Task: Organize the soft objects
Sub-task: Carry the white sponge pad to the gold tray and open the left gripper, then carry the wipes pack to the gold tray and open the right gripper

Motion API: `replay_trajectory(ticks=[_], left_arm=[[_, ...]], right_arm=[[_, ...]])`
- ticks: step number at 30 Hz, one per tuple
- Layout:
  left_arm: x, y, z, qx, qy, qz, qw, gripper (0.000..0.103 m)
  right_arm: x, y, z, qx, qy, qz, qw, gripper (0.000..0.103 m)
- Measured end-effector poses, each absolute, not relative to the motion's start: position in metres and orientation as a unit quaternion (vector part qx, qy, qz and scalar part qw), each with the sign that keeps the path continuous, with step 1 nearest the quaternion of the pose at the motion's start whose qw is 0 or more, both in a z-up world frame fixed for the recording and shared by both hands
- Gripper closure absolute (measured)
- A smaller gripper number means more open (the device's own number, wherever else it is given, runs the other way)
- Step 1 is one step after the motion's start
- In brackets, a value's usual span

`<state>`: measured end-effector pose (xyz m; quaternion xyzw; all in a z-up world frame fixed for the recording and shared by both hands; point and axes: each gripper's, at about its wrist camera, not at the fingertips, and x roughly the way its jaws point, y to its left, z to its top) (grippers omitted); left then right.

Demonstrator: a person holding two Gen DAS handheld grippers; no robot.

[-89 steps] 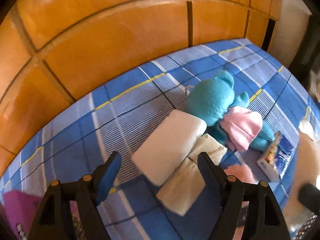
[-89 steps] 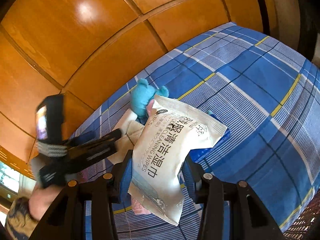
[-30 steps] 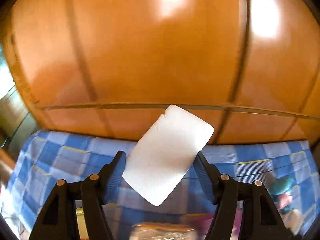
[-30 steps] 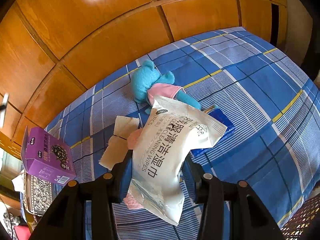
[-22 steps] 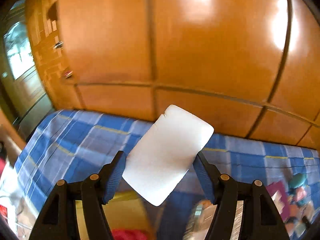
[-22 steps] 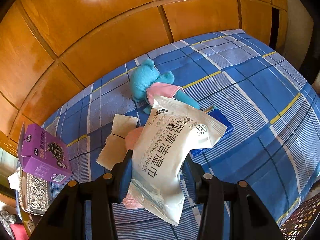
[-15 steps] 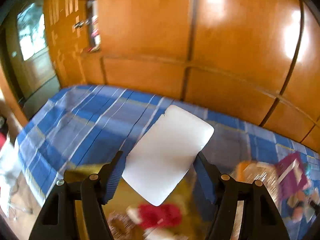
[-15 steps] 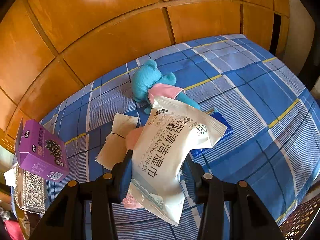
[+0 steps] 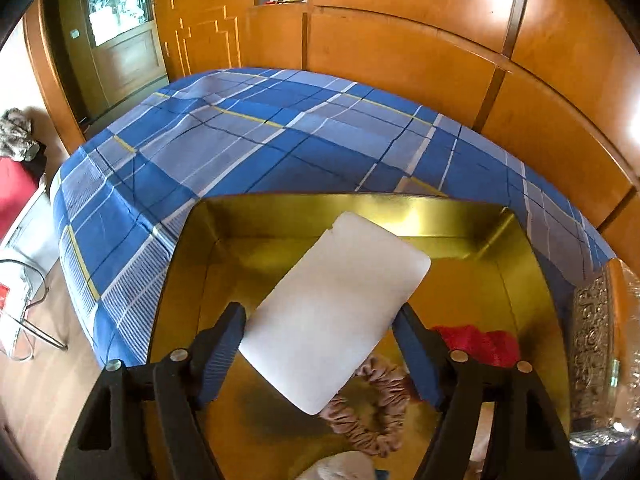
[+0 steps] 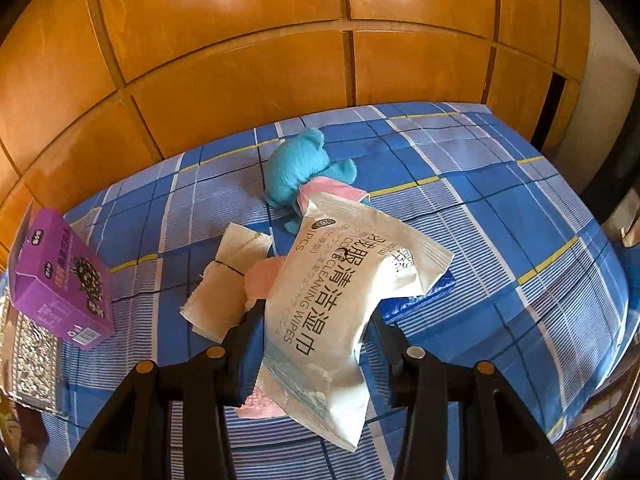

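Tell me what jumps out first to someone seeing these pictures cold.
The white pad between the left gripper fingers, whose jaws have just been opening, hangs over a shiny gold box that holds a beige scrunchie and something red. In the right view, a white wipes pack sits clamped in the right gripper above the blue checked bed. Behind it lies a teal plush toy, with a purple box at the left.

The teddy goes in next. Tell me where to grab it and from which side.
Grip the blue teddy by its round head, coming down from above and straddling it. It lies flat on the bedspread, and the head is its bulkiest, fully exposed part; the wipes pack hides its lower body here.
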<state>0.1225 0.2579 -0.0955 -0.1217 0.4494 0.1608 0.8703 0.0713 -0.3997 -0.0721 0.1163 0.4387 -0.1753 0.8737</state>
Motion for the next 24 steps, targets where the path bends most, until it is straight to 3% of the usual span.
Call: replay_trajectory(ticks=[5, 17, 21, 24], left_arm=[[0.108, 0.258, -0.096, -0.112, 0.438, 0.163, 0.877, 0.018], [0.05, 0.222, -0.056, -0.064, 0.367, 0.138, 0.918, 0.014], [0.033, 0.21, -0.045, -0.056, 0.348, 0.127, 0.927, 0.006], [0.022, 0.199, -0.04, -0.047, 0.339, 0.117, 0.932, 0.005]], right_arm=[[0.075, -0.397, -0.077, 0.102, 0.452, -0.184, 0.867, 0.057], [0.078, -0.397, -0.082, 0.094, 0.463, -0.191, 0.861, 0.057], [0.078, -0.397, -0.083, 0.095, 0.462, -0.191, 0.861, 0.057], [0.077, -0.398, -0.083, 0.098, 0.463, -0.19, 0.86, 0.057]])
